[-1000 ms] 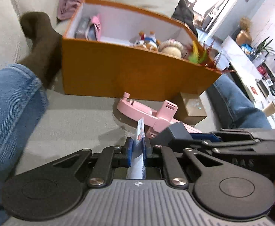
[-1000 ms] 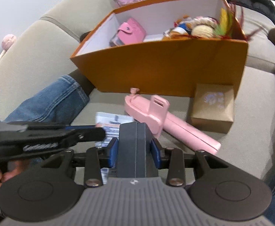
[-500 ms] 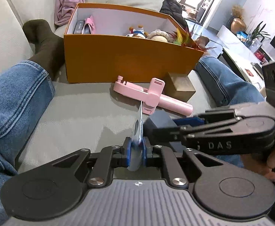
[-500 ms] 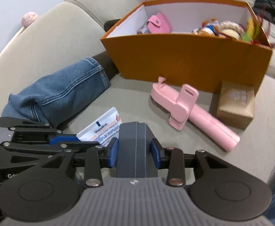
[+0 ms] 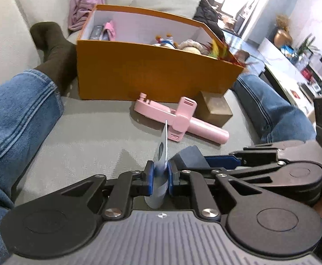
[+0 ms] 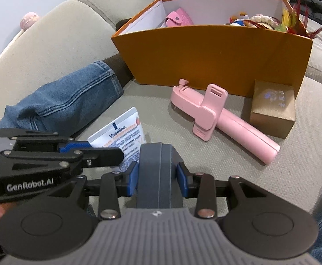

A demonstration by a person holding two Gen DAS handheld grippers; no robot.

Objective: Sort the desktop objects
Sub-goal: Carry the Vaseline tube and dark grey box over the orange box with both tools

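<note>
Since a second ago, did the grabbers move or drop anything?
Both pulled back from the orange box. The left gripper still pinches the Vaseline tube, the right gripper the grey box. Nothing was dropped. The pink selfie stick and brown box stayed put.

"Vaseline." on white tube (image 6: 121, 135) | "GenRobot.AI" on left gripper (image 6: 108, 154)
</note>
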